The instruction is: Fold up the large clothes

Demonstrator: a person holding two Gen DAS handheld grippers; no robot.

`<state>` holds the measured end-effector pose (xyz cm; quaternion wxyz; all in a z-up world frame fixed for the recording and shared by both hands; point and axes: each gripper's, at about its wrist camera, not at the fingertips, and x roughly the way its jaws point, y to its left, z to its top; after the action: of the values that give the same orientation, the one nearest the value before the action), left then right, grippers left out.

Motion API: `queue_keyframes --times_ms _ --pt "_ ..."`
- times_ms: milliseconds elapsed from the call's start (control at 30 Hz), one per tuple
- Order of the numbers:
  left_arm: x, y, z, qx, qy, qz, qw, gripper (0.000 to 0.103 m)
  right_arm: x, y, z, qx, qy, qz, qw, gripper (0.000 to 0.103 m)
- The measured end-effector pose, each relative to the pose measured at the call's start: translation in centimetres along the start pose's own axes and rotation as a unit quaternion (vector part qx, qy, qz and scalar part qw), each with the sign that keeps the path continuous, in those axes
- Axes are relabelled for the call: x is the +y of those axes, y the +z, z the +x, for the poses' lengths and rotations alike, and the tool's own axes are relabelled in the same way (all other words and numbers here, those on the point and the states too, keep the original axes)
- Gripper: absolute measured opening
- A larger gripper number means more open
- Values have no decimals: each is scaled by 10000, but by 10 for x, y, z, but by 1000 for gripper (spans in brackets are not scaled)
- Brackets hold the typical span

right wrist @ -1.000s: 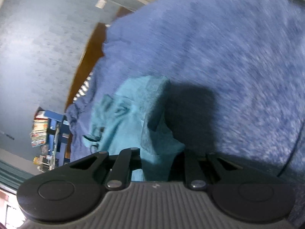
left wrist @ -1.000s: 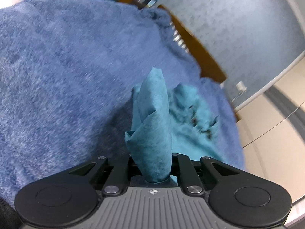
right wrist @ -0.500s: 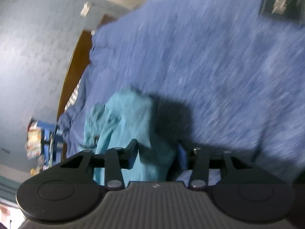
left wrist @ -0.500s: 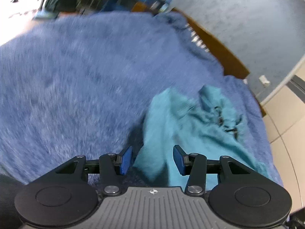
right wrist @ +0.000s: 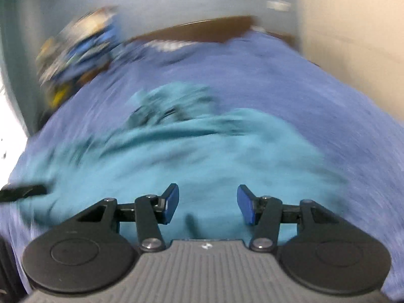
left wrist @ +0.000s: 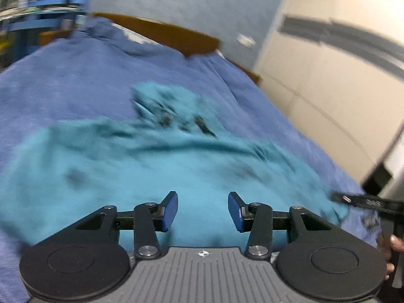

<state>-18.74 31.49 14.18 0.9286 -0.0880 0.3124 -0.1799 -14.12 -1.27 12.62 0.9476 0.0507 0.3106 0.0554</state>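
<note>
Left wrist view shows the left gripper [left wrist: 202, 210] with its jaws wide and nothing between them, where a second ago they pinched a bunched corner of the teal garment [left wrist: 156, 174]; half a second ago they had already let go; the right gripper [right wrist: 207, 204] tells the same story, jaws wide and empty now, clamped on cloth a second back; the garment has gone from a raised peak to a broad spread on the blue bed cover [left wrist: 75, 75], lying from the jaws out toward 12 o'clock, with dark straps or fastenings, too blurred to name, at its far end near 12; in the left view the other tool and a hand [left wrist: 392, 242] show at 4 o'clock, just beside the cloth's edge; both views are smeared by motion; I judge the lay-out step done, the cloth released flat enough to start folding; wrinkles show across it, so a smoothing pass or a fresh grip on an edge looks next
</note>
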Motion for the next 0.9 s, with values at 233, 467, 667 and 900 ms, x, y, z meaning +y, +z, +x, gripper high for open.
queue_keyframes --times_ms 233,467,667,900 --pt "-17 -39 59 662 187 581 9959 46 69 -33 44 245 -77 -1536 9878 55" --pt "49 -58 81 949 293 277 9947 4 36 -42 68 437 -263 -1255 9908 59" --pt "86 -50 46 674 385 335 9964 4 -42 -23 71 423 -1009 -179 9938 60" --pt "171 -35 -1 257 1179 -937 9883 5 -98 -14 78 569 -1463 526 9862 60"
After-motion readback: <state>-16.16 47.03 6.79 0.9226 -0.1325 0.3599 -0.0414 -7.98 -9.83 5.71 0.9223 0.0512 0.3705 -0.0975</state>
